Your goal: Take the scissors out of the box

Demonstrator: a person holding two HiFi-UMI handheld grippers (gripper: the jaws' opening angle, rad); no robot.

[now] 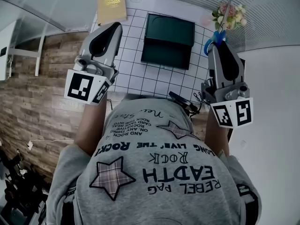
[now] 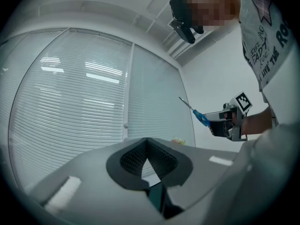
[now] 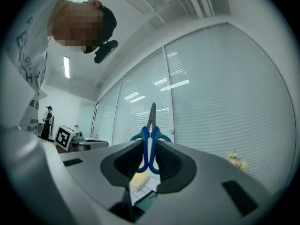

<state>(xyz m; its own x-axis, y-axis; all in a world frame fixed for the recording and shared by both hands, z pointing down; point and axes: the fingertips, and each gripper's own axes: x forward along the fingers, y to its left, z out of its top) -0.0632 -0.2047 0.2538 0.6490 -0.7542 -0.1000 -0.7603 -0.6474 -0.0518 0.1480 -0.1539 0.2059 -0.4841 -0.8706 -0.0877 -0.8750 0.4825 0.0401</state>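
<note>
Blue-handled scissors [image 1: 210,44] are up off the table, with my right gripper [image 1: 217,45] shut on their handles. In the right gripper view the scissors [image 3: 150,146] stand between the pads with the closed blades pointing away, past the tips. The dark green box [image 1: 168,40] lies open on the gridded table cloth [image 1: 154,81], below and between both grippers. My left gripper [image 1: 114,28] hangs over the table's left part, jaws closed together with nothing in them. From the left gripper view [image 2: 147,142], the right gripper [image 2: 227,122] and the scissors [image 2: 199,116] show at the right.
A yellow book [image 1: 111,6] lies at the table's far left corner. A small bunch of flowers [image 1: 229,14] stands at the far right. Window blinds [image 2: 84,107] run behind the table. A wooden floor [image 1: 33,102] lies to the left.
</note>
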